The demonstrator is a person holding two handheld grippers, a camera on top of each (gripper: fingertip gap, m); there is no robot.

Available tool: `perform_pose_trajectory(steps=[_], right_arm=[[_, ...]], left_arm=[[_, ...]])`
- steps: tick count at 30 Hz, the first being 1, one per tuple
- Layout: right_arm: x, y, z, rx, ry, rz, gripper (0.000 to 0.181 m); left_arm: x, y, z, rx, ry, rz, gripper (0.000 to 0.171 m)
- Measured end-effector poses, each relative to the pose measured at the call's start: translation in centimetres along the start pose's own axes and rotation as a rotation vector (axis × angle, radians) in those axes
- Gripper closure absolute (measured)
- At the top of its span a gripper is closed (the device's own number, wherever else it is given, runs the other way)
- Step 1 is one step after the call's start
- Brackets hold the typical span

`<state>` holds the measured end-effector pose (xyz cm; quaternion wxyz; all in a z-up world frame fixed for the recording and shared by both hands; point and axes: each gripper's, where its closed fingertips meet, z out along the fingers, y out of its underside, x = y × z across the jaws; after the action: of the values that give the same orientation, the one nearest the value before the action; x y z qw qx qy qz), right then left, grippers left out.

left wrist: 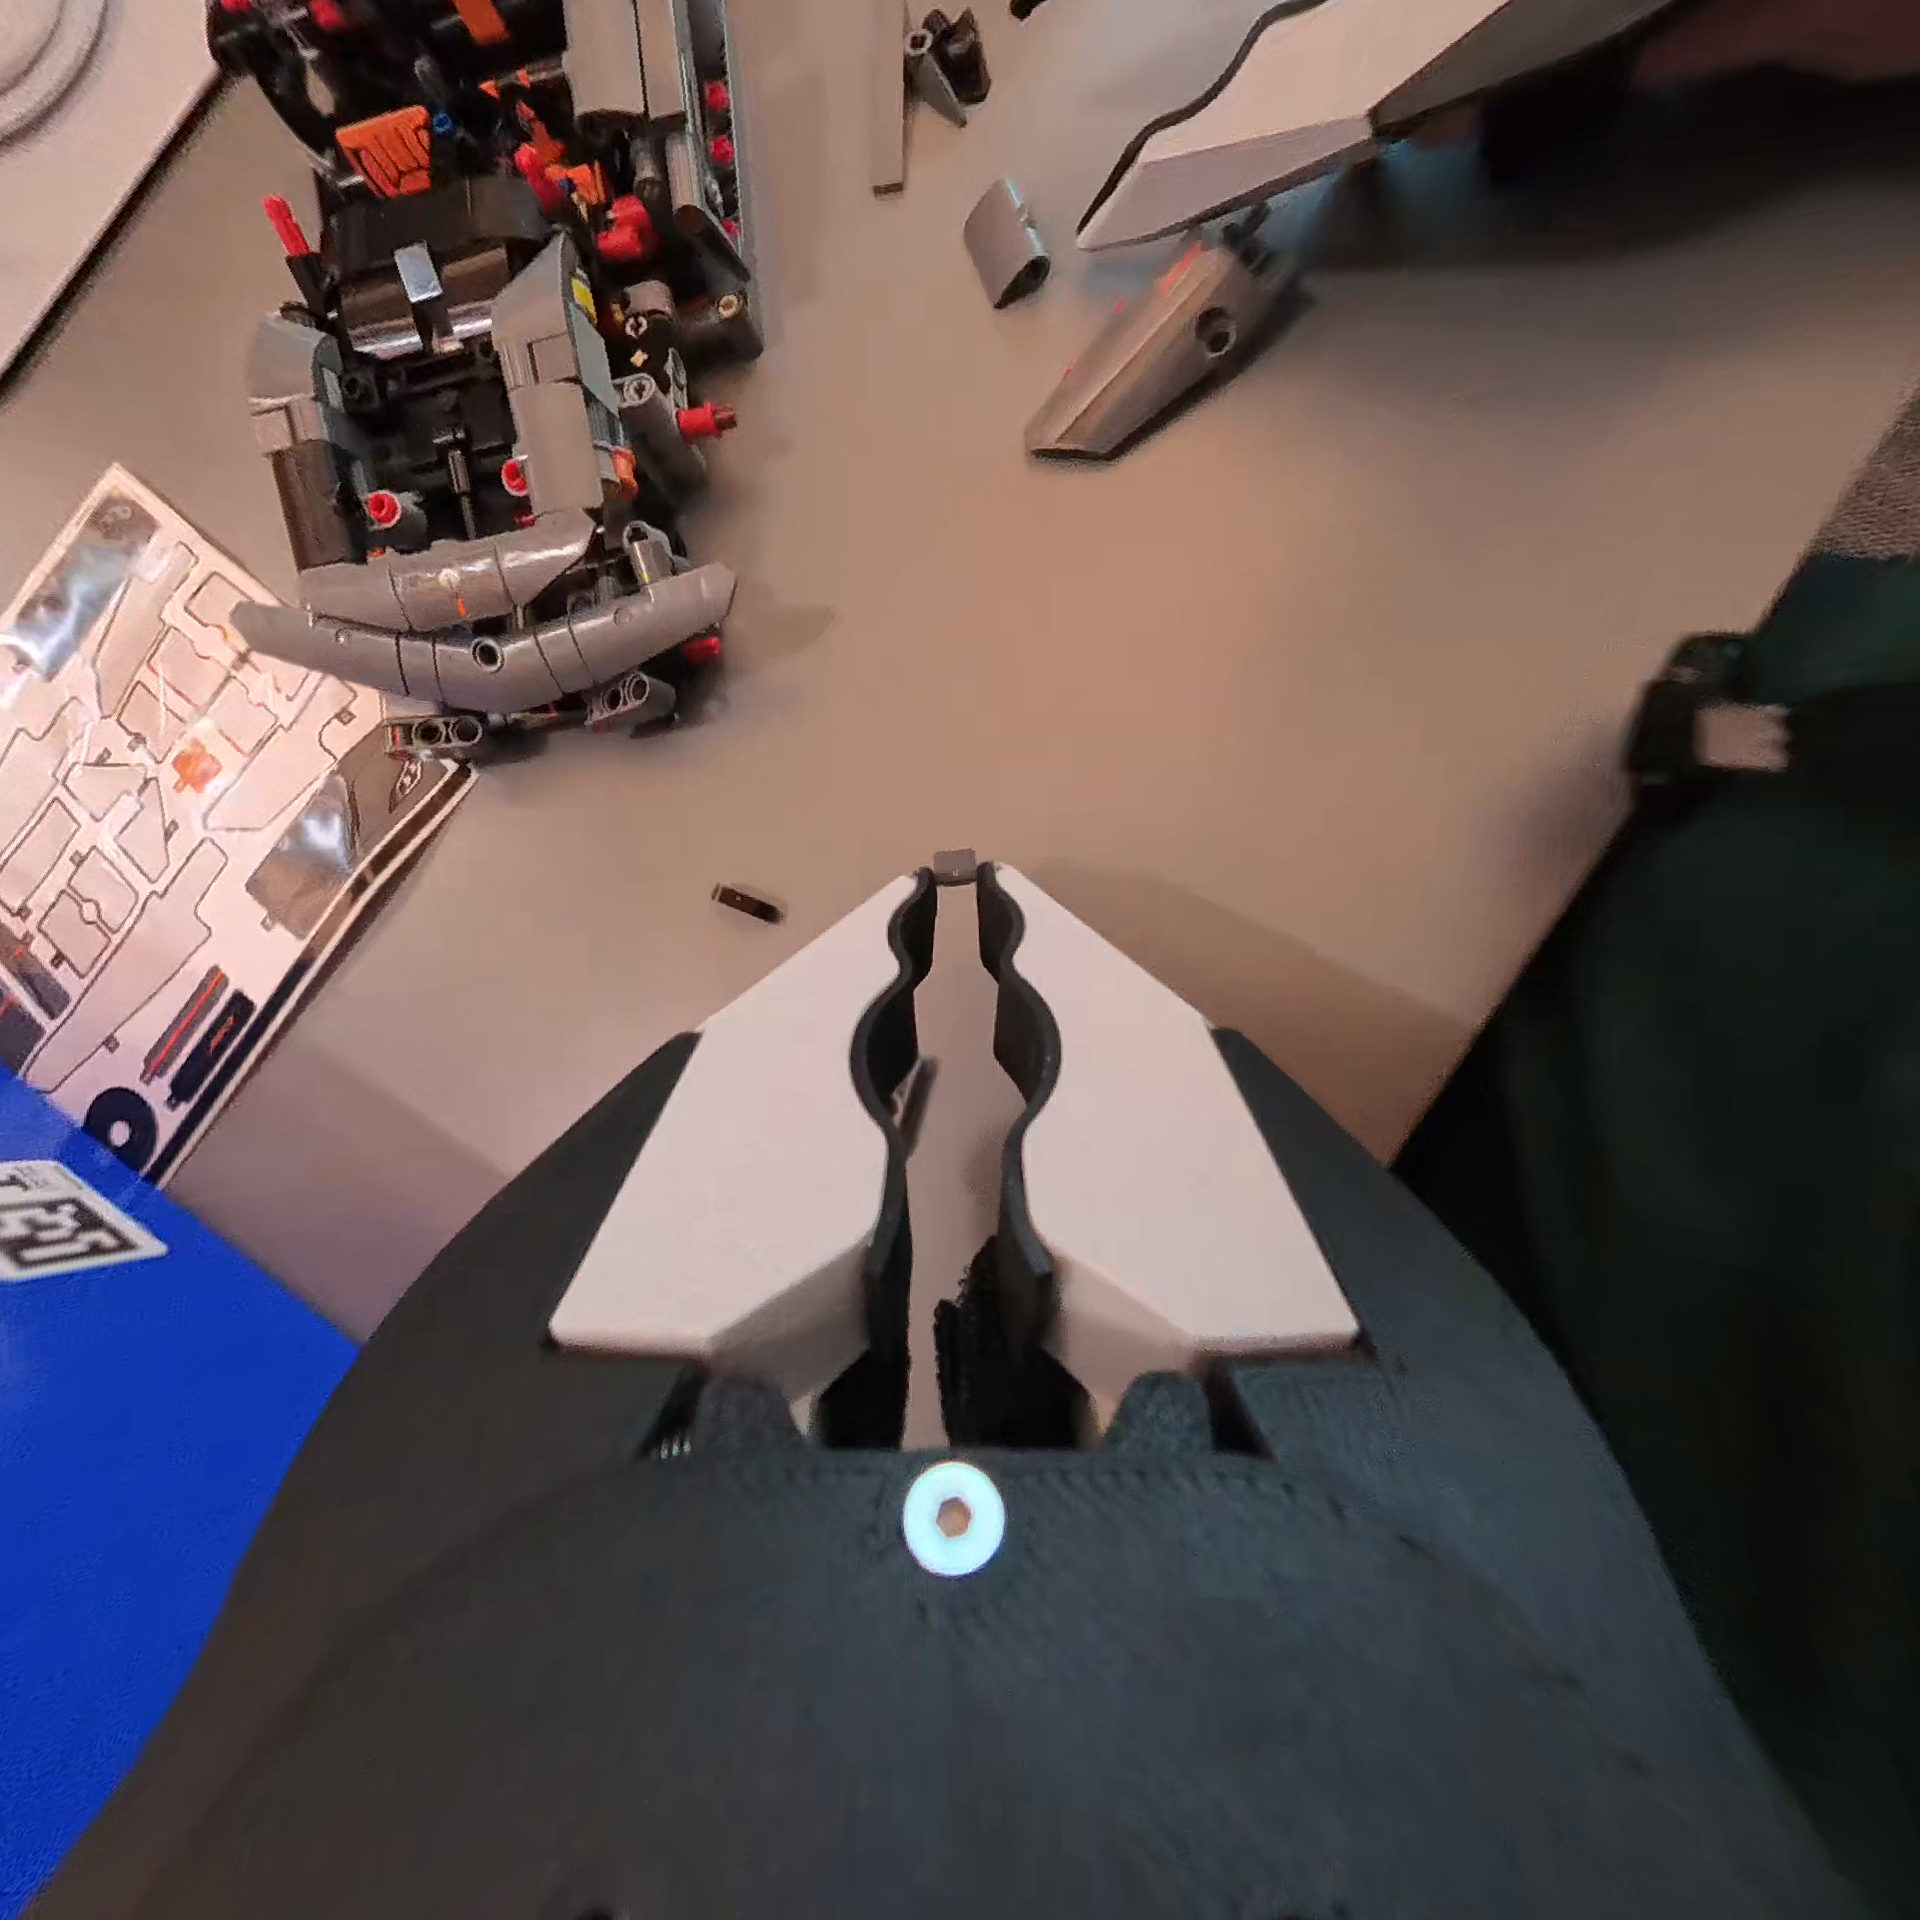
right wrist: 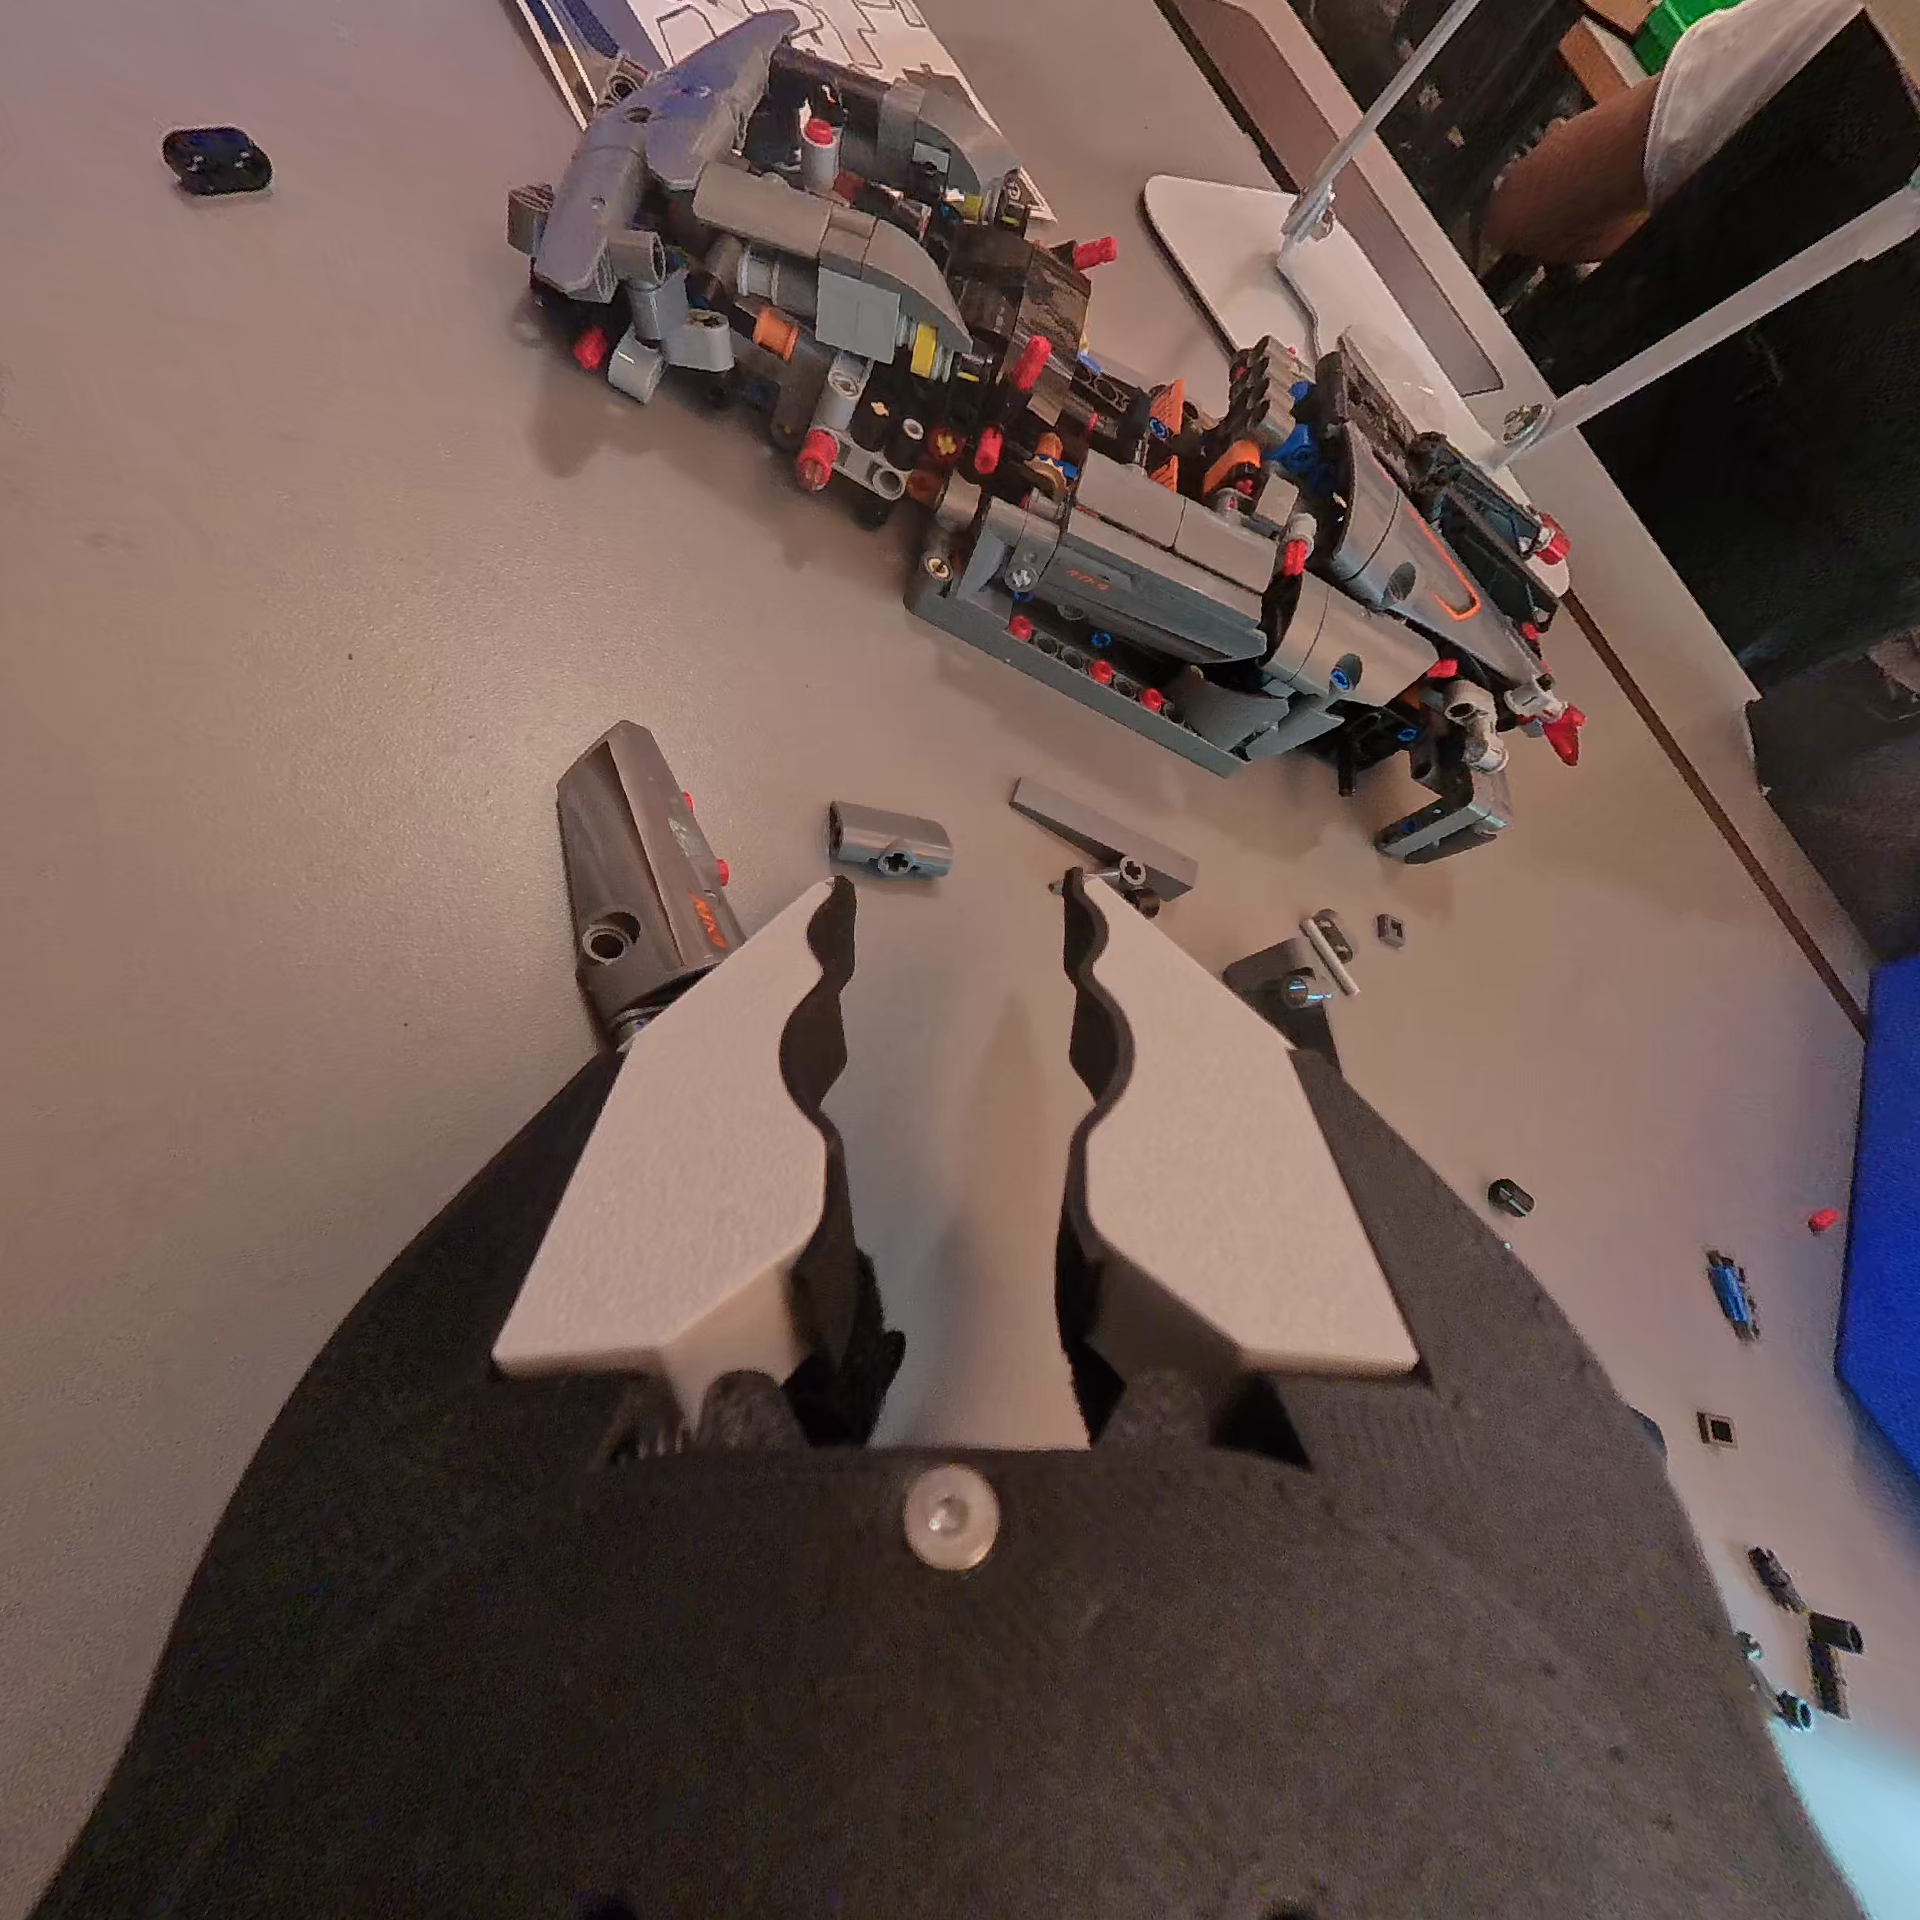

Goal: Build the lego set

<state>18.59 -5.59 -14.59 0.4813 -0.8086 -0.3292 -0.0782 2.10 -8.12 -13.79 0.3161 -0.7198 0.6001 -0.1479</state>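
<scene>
We've got the left gripper [left wrist: 956, 878] pinched on a tiny dark grey piece [left wrist: 955, 864] right at its tips, held just above the desk [left wrist: 1143, 665]. A small black pin [left wrist: 746, 902] lies on the desk just left of those tips. Further ahead & to the left sits the part-built lego car [left wrist: 488, 416], grey panels over black frame w/ red pins and orange bits. Left of the gripper, partly under the car's near end, is the sticker sheet [left wrist: 156, 790]; a blue box [left wrist: 114, 1403] sits at the near left. Ahead-right we see a short grey connector [left wrist: 1006, 244] and a long grey panel [left wrist: 1164, 364], w/ the right gripper [left wrist: 1247, 145] over it.

In the right wrist view our right gripper [right wrist: 956, 883] has its jaws spread apart, nothing between them, tips low near the desk [right wrist: 312, 727]. Just ahead of the tips: the short grey connector [right wrist: 890, 840] btwn them, the long grey panel [right wrist: 644, 883] at the left finger, a thin grey wedge piece [right wrist: 1101, 831] at the right finger. The lego car [right wrist: 1039, 416] lies further ahead, slightly right. Small loose bits are scattered to the right of the gripper; a black piece [right wrist: 216, 159] lies far ahead-left.
</scene>
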Motion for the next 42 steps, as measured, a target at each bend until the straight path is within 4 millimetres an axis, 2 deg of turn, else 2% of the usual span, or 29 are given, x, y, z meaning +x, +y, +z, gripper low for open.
perform_pose_trajectory(steps=[5, 7, 10, 15, 22, 28, 33, 42], right_arm=[[0.0, 0.1, 0.1, -0.007, 0.005, -0.003, 0.143], [0.1, 0.1, 0.1, -0.008, 0.006, -0.001, 0.143], [0.1, 0.1, 0.1, -0.009, 0.008, -0.001, 0.143], [0.1, 0.1, 0.1, -0.009, 0.011, -0.002, 0.143], [0.3, 0.1, 0.1, -0.005, 0.021, -0.003, 0.143], [0.5, 0.0, 0.0, -0.002, 0.038, -0.006, 0.14], [0.6, 0.1, 0.1, -0.007, 0.051, -0.008, 0.137], [1.1, 0.2, 0.2, -0.019, 0.085, -0.007, 0.137]], left_arm=[[-1.1, 0.5, 2.3, -0.035, -0.061, -0.017, 0.165], [-1.5, 0.5, 2.5, -0.016, -0.083, -0.037, 0.165], [-1.6, 0.7, 2.8, -0.009, -0.083, -0.065, 0.155], [-2.0, 0.6, 2.7, 0.033, -0.114, -0.094, 0.151], [-1.9, -0.7, 0.7, 0.18, -0.151, -0.091, 0.16], [-1.2, -2.9, 0.1, 0.304, -0.226, 0.066, 0.16], [-1.6, -2.8, 1.2, 0.295, -0.252, 0.086, 0.158], [-1.9, -3.8, 1.0, 0.359, -0.279, 0.129, 0.154]])
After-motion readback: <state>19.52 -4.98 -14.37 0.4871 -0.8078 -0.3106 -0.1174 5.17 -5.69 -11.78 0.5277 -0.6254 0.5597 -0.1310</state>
